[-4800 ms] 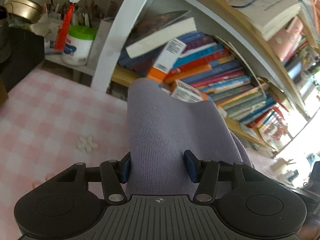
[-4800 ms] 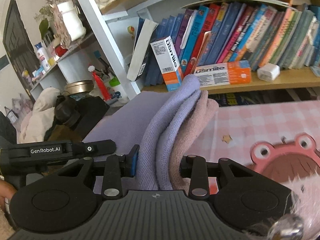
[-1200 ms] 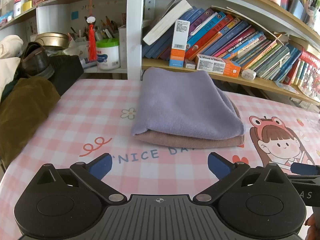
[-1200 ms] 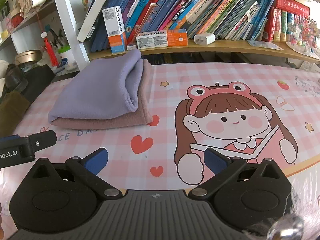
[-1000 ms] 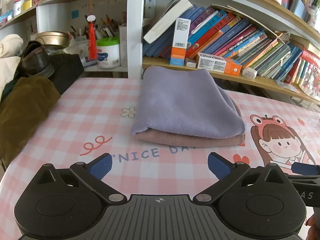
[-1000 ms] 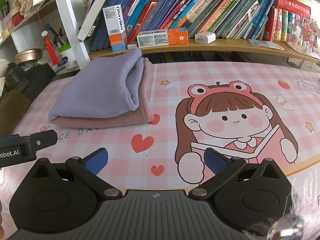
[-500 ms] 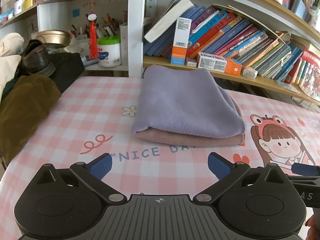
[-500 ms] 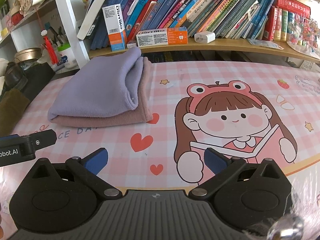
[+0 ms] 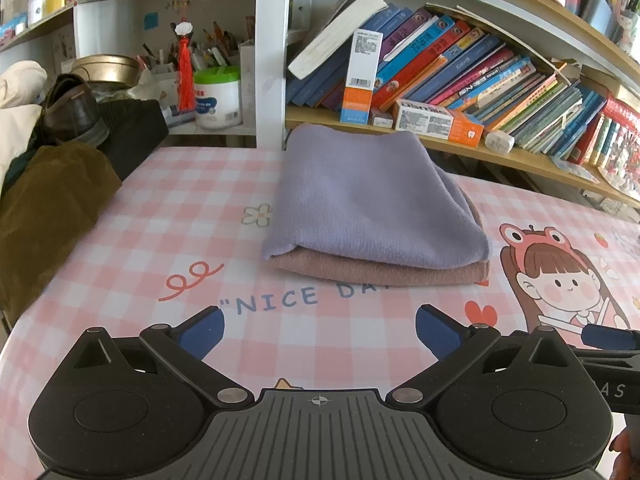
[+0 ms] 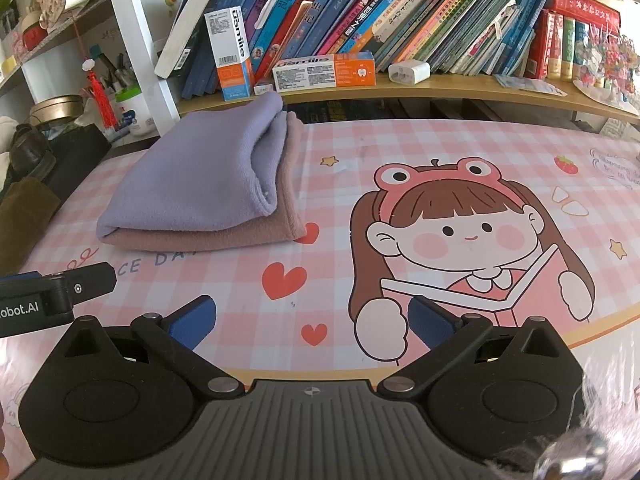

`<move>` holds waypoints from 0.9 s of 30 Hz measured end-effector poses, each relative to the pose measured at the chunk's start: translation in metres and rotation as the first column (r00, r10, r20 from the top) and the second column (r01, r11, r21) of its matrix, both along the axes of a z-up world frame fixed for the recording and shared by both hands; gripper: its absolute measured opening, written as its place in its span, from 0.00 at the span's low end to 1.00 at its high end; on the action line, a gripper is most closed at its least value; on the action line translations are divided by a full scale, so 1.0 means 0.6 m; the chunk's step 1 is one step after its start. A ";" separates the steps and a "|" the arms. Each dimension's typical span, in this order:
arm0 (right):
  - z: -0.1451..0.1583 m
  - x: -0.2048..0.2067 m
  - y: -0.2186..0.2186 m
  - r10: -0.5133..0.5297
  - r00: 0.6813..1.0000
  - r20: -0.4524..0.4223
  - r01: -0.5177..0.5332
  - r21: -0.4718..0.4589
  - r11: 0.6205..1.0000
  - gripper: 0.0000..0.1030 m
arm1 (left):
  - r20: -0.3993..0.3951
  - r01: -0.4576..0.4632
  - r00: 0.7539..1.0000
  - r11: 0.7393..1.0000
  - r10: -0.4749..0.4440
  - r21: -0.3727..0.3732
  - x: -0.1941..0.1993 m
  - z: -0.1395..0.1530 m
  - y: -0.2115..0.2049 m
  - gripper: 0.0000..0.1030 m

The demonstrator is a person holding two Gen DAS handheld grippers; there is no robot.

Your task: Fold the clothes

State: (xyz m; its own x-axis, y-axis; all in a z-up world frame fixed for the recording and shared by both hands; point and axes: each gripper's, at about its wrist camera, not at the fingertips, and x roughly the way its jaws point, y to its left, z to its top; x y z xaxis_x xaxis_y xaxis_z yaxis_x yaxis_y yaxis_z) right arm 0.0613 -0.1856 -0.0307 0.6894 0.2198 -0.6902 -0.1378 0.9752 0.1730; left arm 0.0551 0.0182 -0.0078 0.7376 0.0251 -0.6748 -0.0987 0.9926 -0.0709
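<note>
A folded lilac garment (image 9: 368, 208) (image 10: 200, 176) lies flat on top of a folded dusty-pink garment (image 9: 376, 272) (image 10: 224, 236), stacked near the back of the pink checked tablecloth (image 9: 168, 240) (image 10: 420, 148). My left gripper (image 9: 318, 334) hovers open in front of the stack, well short of it, nothing between its blue pads. My right gripper (image 10: 312, 322) is open too, to the right of the stack over the cartoon girl print (image 10: 468, 240). The left gripper's body (image 10: 52, 300) shows at the left edge of the right wrist view.
A bookshelf (image 9: 460, 76) (image 10: 400, 20) full of books and boxes runs behind the table. Dark brown clothing (image 9: 44, 208), a shoe (image 9: 72, 112) and a black item crowd the left side. Pink fluffy fabric (image 10: 616, 432) sits at the lower right.
Earlier both grippers were shut on the lilac and pink fabric, raised by the shelf. Now the stack lies on the table and both grippers are open and drawn back; over the last second hardly anything moved.
</note>
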 end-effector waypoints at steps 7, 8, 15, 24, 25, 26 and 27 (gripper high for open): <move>0.000 -0.001 0.002 0.002 1.000 0.001 -0.002 0.001 1.000 1.00 | -0.006 -0.006 1.000 1.000 0.006 0.001 0.000 -0.002 0.001 1.00; 0.001 -0.001 0.002 0.002 1.000 0.002 -0.002 0.001 1.000 1.00 | -0.008 -0.006 1.000 1.000 0.007 0.003 0.001 -0.002 0.001 1.00; 0.002 0.000 0.002 -0.006 1.000 0.003 0.006 0.002 1.000 1.00 | -0.017 -0.022 1.000 0.999 0.023 0.038 0.000 -0.005 0.000 1.00; 0.002 -0.001 0.003 -0.009 1.000 0.001 0.009 0.002 1.000 1.00 | -0.007 -0.012 1.000 1.000 0.012 0.025 -0.002 -0.004 0.004 1.00; 0.002 -0.001 0.003 -0.009 1.000 0.001 0.009 0.002 1.000 1.00 | -0.004 -0.010 1.000 1.000 0.010 0.025 -0.003 -0.004 0.005 1.00; 0.002 -0.001 0.002 -0.009 1.000 0.002 0.009 0.002 1.000 1.00 | 0.000 -0.009 1.000 1.000 0.009 0.025 -0.004 -0.004 0.005 1.00; 0.002 0.000 0.003 -0.009 1.000 0.001 0.009 0.002 1.000 1.00 | 0.002 -0.007 1.000 1.000 0.007 0.025 -0.005 -0.004 0.005 1.00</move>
